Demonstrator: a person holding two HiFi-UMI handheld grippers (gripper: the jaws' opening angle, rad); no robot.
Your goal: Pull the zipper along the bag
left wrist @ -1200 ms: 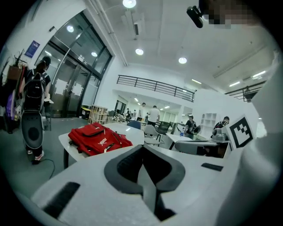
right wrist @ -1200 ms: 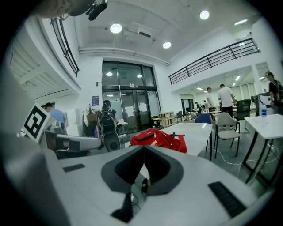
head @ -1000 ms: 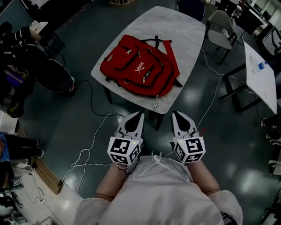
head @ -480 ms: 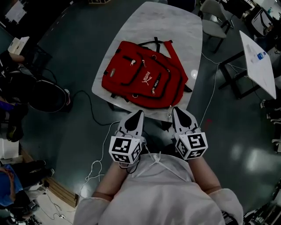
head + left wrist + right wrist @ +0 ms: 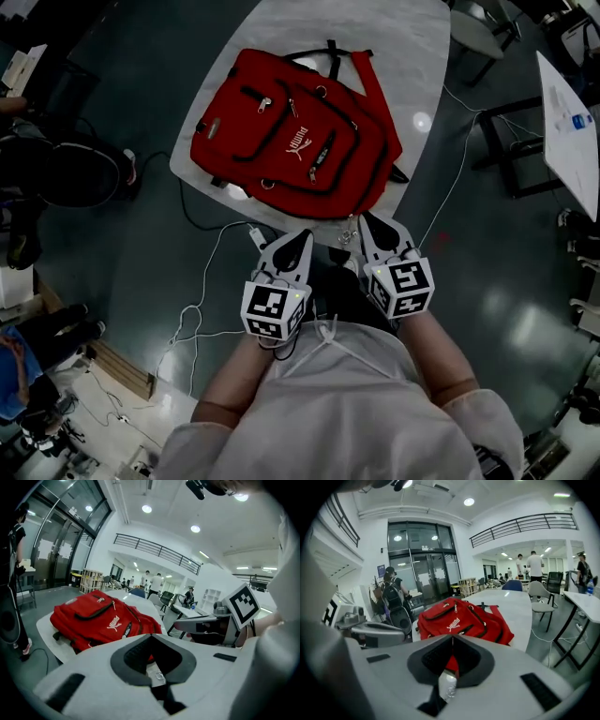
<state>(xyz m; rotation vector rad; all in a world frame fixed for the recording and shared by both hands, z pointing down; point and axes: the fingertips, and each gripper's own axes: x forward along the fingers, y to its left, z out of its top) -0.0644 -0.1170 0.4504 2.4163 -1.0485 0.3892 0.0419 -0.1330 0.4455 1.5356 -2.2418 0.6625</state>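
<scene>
A red backpack [image 5: 295, 141] lies flat on the white table [image 5: 412, 47], front pockets up, with several zipper pulls showing on it. The same backpack [image 5: 101, 618] shows ahead in the left gripper view, and the backpack [image 5: 459, 618] also fills the middle of the right gripper view. My left gripper [image 5: 300, 240] and right gripper [image 5: 368, 223] hover side by side just short of the table's near edge, tips pointing at the bag. Both are shut and hold nothing. Neither touches the bag. A small metal piece [image 5: 350, 231] hangs at the table's near edge.
A second white table [image 5: 572, 112] stands at the right, with a chair [image 5: 478, 37] behind it. Cables [image 5: 202, 281] trail over the dark floor on the left. A dark seat [image 5: 66, 173] is at far left. People stand far off in the hall.
The person has stepped closer to the table. Both grippers now reach its near edge, where a second ago they were well short of it. Their jaws stay shut.
</scene>
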